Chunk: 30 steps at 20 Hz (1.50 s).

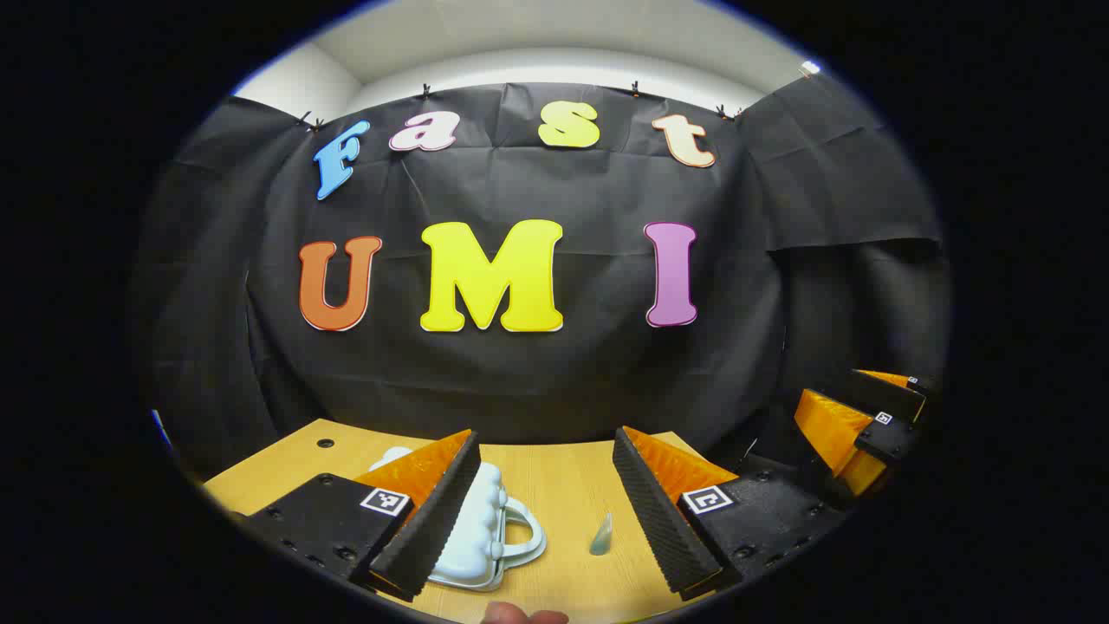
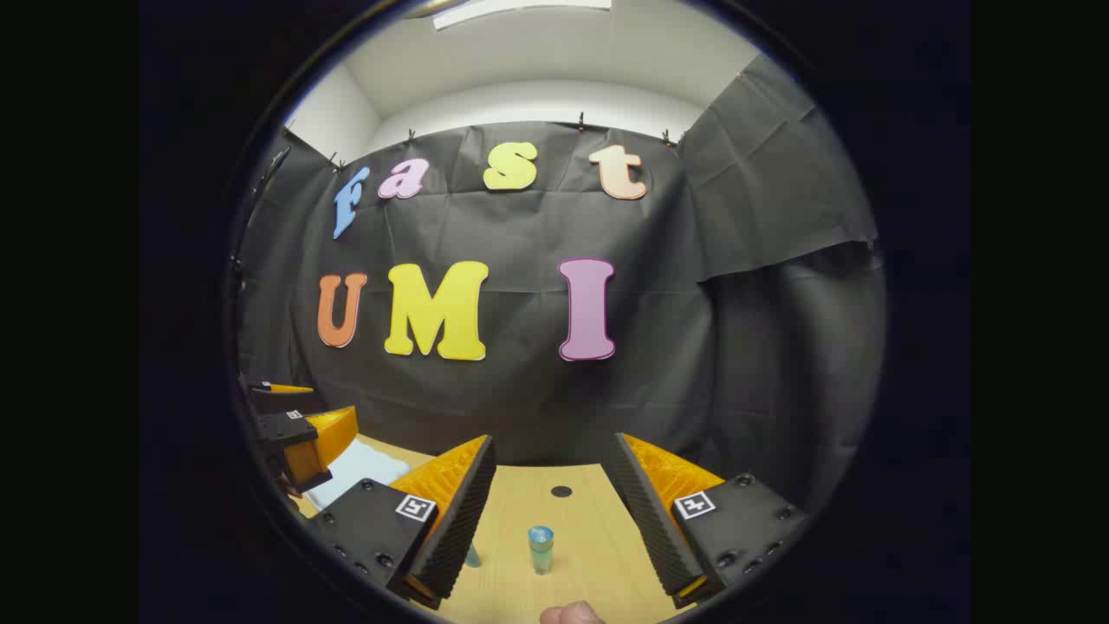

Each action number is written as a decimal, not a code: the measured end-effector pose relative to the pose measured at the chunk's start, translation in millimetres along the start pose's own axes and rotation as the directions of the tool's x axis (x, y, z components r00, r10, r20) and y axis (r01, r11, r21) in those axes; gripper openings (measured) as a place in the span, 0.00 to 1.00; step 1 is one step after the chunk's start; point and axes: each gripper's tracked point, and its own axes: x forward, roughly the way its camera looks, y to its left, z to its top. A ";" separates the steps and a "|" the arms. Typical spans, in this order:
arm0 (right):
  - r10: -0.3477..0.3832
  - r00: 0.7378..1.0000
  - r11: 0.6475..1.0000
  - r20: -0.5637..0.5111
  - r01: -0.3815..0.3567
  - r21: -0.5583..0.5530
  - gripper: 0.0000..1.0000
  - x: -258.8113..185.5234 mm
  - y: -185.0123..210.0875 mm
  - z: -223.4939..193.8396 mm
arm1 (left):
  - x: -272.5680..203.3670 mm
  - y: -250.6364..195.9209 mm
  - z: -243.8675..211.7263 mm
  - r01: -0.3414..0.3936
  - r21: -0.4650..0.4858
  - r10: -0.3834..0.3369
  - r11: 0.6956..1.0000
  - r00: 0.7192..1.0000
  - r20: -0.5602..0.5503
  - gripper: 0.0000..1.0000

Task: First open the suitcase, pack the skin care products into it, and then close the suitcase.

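A small white suitcase [image 1: 485, 520] with a loop handle lies flat on the wooden table [image 1: 563, 485], lid down, partly behind one finger of my left gripper [image 1: 546, 433]. That gripper is open above the table with nothing between its fingers. A small pale-green tube [image 1: 601, 535] lies to the right of the case. My right gripper [image 2: 553, 438] is also open, and a small blue-green bottle [image 2: 541, 548] stands upright on the table between its fingers, untouched. A second small item [image 2: 472, 555] peeks from behind one of those fingers. The suitcase [image 2: 355, 468] lies at the left.
The right gripper [image 1: 832, 403] hovers at the far right of the left gripper view; the left gripper [image 2: 322, 409] hovers at the left of the right gripper view. The table [image 2: 580, 520] has a round hole [image 2: 561, 491]. A fingertip [image 1: 520, 615] shows at the bottom edge. The black cloth wall stands close behind.
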 end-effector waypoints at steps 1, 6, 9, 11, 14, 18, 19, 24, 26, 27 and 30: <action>0.000 1.000 1.000 -0.002 0.000 -0.001 0.81 1.6 -1.5 -0.4 | 0.3 0.5 -1.8 -0.004 0.003 0.004 1.000 1.000 -0.006 0.98; 0.007 1.000 1.000 -0.014 -0.007 0.013 0.81 7.8 -3.9 -2.6 | 2.4 4.0 -2.8 -0.024 0.011 0.024 1.000 1.000 -0.018 0.98; 0.013 1.000 1.000 -0.022 -0.013 0.015 0.81 10.3 -2.6 -4.7 | 1.0 1.4 -8.7 -0.021 0.021 0.021 1.000 0.999 -0.033 0.98; 0.015 1.000 1.000 -0.026 -0.015 0.011 0.81 9.4 -2.5 -6.0 | 1.7 1.3 -10.2 -0.018 0.021 0.018 1.000 0.999 -0.039 0.98; 0.015 0.999 1.000 -0.032 -0.015 0.012 0.81 11.6 -2.0 -9.0 | 2.2 0.6 -12.4 -0.013 0.035 0.015 0.999 0.999 -0.043 0.98; 0.008 0.999 1.000 -0.031 -0.008 0.011 0.81 12.5 -5.1 -8.0 | 4.7 0.2 -16.0 -0.004 0.048 0.006 0.999 0.999 -0.052 0.98; 0.006 1.000 1.000 -0.031 -0.005 0.008 0.81 12.8 -6.1 -7.9 | 5.8 0.0 -17.4 -0.001 0.058 0.005 0.998 0.998 -0.057 0.98; -0.014 0.998 1.000 -0.068 0.015 0.013 0.81 9.2 -19.5 -21.7 | 18.3 -7.8 -46.0 0.121 0.246 -0.088 0.962 0.986 -0.143 0.99; -0.036 0.996 0.999 -0.086 0.036 0.003 0.81 6.3 -30.6 -30.7 | 25.4 -11.7 -65.0 0.194 0.361 -0.129 0.912 0.972 -0.197 1.00; -0.047 0.994 0.999 -0.096 0.048 0.002 0.81 5.5 -36.5 -33.7 | 28.9 -11.7 -76.0 0.242 0.417 -0.151 0.876 0.959 -0.238 1.00; -0.094 0.988 0.995 -0.120 0.095 0.006 0.81 2.2 -55.9 -44.0 | 40.6 -11.7 -126.1 0.394 0.542 -0.195 0.742 0.901 -0.388 0.98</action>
